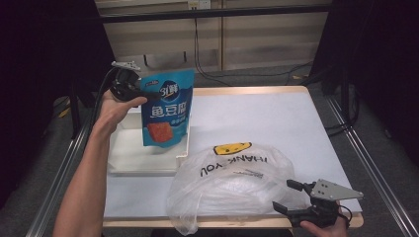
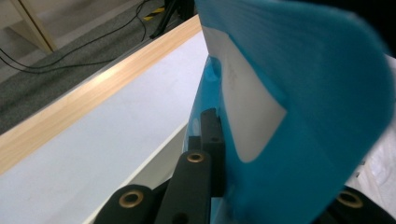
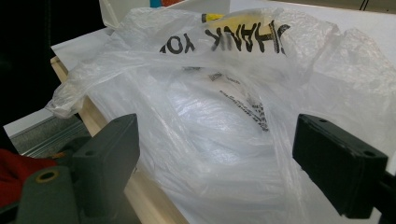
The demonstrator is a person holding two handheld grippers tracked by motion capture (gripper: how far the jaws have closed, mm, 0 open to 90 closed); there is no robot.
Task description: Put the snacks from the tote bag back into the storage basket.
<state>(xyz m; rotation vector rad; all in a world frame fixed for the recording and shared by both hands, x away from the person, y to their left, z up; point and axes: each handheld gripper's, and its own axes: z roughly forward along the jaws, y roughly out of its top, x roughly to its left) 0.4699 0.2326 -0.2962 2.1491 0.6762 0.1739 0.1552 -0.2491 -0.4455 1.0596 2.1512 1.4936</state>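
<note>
Over the white tray (image 1: 148, 160) the left gripper (image 1: 140, 94) is clamped on 1 blue snack pouch (image 1: 166, 111), held up in the air, so I'd guess bagging's next: right gripper (image 1: 289, 196), jaws wide apart, needs to open the plastic bag (image 1: 232, 185).

The blue pouch (image 1: 166, 109) reads "鱼豆腐", perhaps "3鲜" above; the plastic bag (image 1: 232, 185) reads "THANK YOU".
</note>
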